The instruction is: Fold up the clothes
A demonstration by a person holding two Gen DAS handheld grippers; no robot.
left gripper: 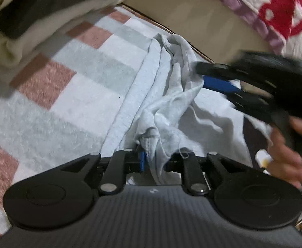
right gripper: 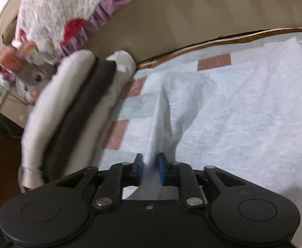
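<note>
A: Is the left gripper (left gripper: pixel 154 161) holding anything?

B: Yes, it is pinching a bunched fold of the pale blue garment (left gripper: pixel 171 111), which is lying on the checked blanket (left gripper: pixel 72 95).

A: And the right gripper (right gripper: pixel 150 169)?

B: Its blue pads (right gripper: pixel 161 170) are clamping a raised ridge of the same cloth. A stack of folded clothes (right gripper: pixel 72 119) is sitting just beside it.

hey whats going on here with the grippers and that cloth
A person is folding a thin pale blue-grey cloth on a checked pink, grey and white blanket. The left gripper and right gripper are each pinched shut on a bunched part of it. A stack of folded cream and dark grey clothes sits beside it.
</note>
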